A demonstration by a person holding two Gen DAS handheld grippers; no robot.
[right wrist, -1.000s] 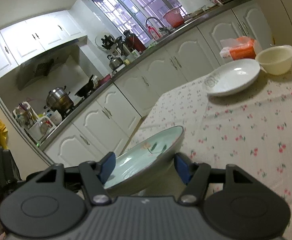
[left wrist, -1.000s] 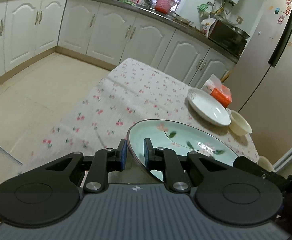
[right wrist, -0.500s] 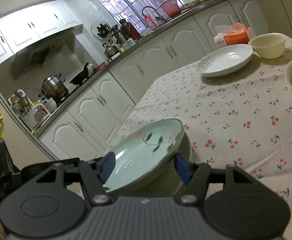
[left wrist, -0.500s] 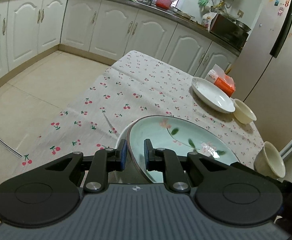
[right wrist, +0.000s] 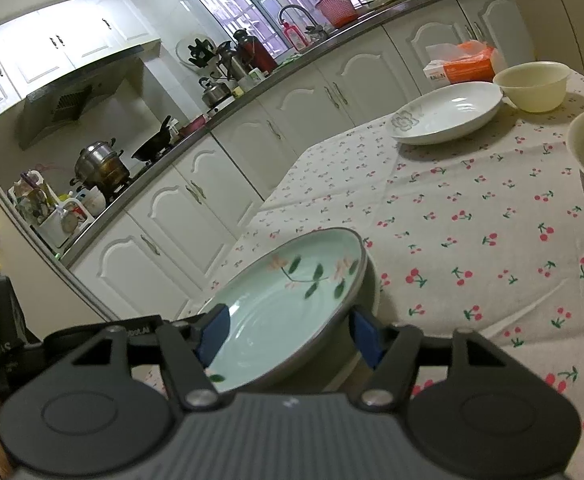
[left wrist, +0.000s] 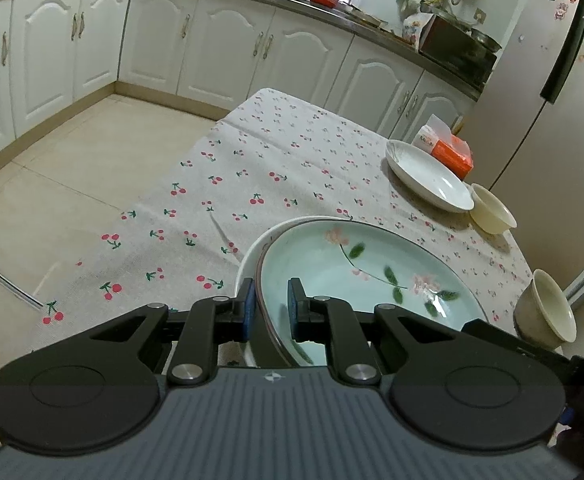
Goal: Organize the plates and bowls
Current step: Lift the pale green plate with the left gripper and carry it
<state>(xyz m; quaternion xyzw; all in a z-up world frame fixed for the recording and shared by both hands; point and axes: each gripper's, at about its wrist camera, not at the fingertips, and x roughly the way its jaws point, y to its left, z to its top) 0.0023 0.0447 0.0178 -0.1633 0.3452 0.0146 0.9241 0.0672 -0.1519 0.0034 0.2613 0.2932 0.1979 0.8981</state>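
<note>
Cherry-print tablecloth (left wrist: 276,168) covers the surface, white kitchen cabinets behind. Near the front edge, the celadon plate with the painted flowers (left wrist: 372,276) is tilted over a white dish (left wrist: 248,256) whose rim peeks out on its left side; can't tell if it's fully seated yet.

Left gripper (left wrist: 270,308) has its fingers pinched on the plate's near rim, one pad inside and one outside. Right gripper (right wrist: 288,334) has its fingers spread wide on either side of the plate, and I can't tell whether they touch it.

My read on handling: glazed ceramic, so stiff, fairly heavy, slick and chippy. The rim is the only real place to hold it. Keep it level and set it down gently.

Further back sit a white plate (left wrist: 428,176), a cream bowl (left wrist: 492,212), another bowl (left wrist: 548,308) and a tissue box (left wrist: 448,148).
</note>
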